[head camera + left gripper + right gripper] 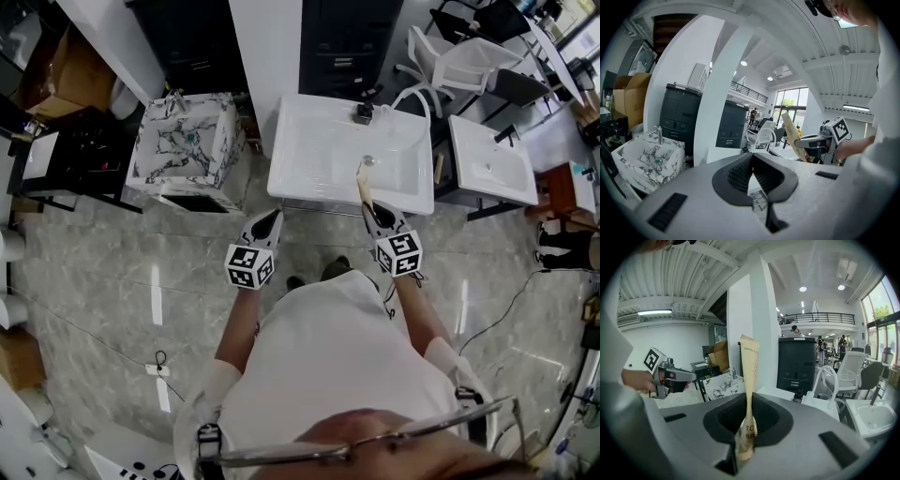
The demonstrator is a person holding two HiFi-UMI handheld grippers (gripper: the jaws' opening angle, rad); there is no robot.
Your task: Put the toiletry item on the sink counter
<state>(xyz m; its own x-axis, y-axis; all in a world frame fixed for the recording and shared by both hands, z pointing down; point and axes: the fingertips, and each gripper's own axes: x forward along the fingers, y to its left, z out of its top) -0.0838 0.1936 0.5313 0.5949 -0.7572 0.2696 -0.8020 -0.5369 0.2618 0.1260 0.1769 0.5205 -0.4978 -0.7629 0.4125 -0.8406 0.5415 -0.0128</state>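
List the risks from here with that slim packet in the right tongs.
The right tongs pinch the beige packet near its lower end, most of it standing free, so it may pivot or slip out. It seems to hang over the basin of the white sink, near the drain: released here, it would likely fall into the bowl, not onto the rim.

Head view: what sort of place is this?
Probably a bathroom-fixture showroom or workshop, not a home: a white sink, a marbled sink and another white basin stand on an open floor, with office chairs nearby.
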